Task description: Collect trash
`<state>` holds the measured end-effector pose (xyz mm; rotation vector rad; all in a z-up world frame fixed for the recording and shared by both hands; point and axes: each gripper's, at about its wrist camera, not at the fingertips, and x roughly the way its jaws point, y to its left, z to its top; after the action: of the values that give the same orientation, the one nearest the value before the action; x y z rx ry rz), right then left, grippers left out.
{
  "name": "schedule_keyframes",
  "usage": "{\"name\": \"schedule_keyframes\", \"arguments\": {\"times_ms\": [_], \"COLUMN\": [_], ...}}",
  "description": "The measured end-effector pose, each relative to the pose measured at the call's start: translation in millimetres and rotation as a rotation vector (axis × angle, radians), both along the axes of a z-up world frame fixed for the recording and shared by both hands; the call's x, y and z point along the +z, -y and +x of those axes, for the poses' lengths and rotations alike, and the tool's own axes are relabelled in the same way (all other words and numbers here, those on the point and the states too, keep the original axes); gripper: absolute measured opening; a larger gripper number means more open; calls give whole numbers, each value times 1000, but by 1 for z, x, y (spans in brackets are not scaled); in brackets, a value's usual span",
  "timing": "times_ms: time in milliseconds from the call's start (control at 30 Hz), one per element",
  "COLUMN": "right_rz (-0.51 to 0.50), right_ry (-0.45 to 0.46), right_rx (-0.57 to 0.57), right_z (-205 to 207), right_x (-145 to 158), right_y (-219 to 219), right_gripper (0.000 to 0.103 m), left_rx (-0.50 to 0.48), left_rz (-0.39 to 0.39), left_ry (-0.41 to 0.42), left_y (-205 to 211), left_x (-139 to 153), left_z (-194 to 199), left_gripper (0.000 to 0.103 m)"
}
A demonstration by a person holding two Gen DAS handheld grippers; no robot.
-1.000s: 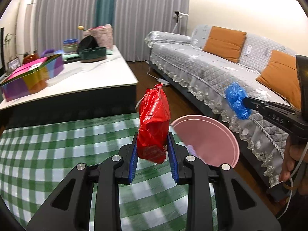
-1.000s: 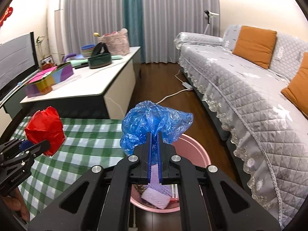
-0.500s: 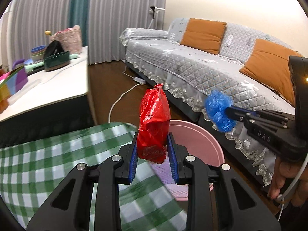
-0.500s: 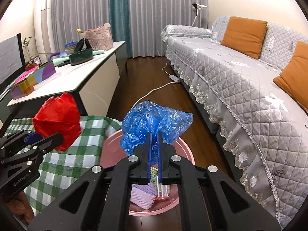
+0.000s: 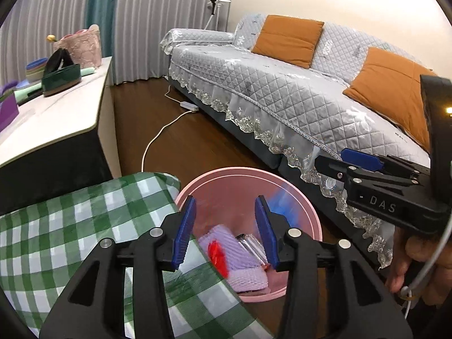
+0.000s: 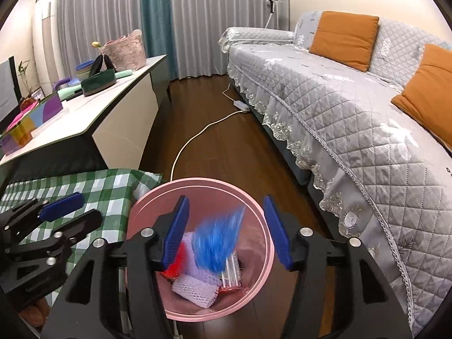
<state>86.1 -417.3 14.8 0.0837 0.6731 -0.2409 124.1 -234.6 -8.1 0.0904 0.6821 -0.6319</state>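
Release step underway over the round pink plastic bin. Left gripper: jaws have just been opening, now moderately apart, nothing between the blue pads; the crumpled red plastic bag shows as a red blur below them, inside the bin against the purple foam fruit netting. Right gripper: jaws have likewise just been opening and stand wider, pads clear; the crumpled blue plastic bag is a motion-smeared streak between and below them, apparently in free fall into the bin. Clear wrappers also lie at the bin bottom. Judged status: both carried pieces delivered or about to land. Green-and-white checked tablecloth beside the bin shows no loose trash in view, though most of it is out of frame, so what is left cannot be told.
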Motion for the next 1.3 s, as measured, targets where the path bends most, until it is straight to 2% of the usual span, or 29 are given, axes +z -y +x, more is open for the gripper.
{"name": "schedule_keyframes", "arguments": {"times_ms": [67,133,200,400,500,667,833,967,1100,1300], "right_rz": [1,8,13,20,-15,-17,4,8,-22,-68], "right_ry": [10,32,63,124,157,175,149,129,117,114], "right_rx": [-2,-1,2,40,82,113,110,100,107,145], "right_z": [-2,-6,-13,-41,-64,-103,-141,-165,-180,-191], "right_x": [3,10,20,52,71,78,65,50,37,26], "right_y": [-1,-4,-9,-39,-70,-109,-139,-160,-181,-212], "right_gripper": [61,71,79,97,98,98,98,98,98,98], "left_rx": [4,9,17,61,93,190,325,442,490,547], "left_rz": [0,-3,-7,-21,-22,-26,2,4,57,59], "left_ry": [9,22,45,100,132,158,184,156,115,105], "left_y": [-6,-14,-26,-69,-95,-144,-182,-208,-218,-241], "left_x": [6,15,28,62,77,87,81,69,53,44], "left_z": [-5,-13,-25,-66,-93,-139,-178,-198,-215,-228], "left_gripper": [43,47,59,78,86,90,94,95,95,95]}}
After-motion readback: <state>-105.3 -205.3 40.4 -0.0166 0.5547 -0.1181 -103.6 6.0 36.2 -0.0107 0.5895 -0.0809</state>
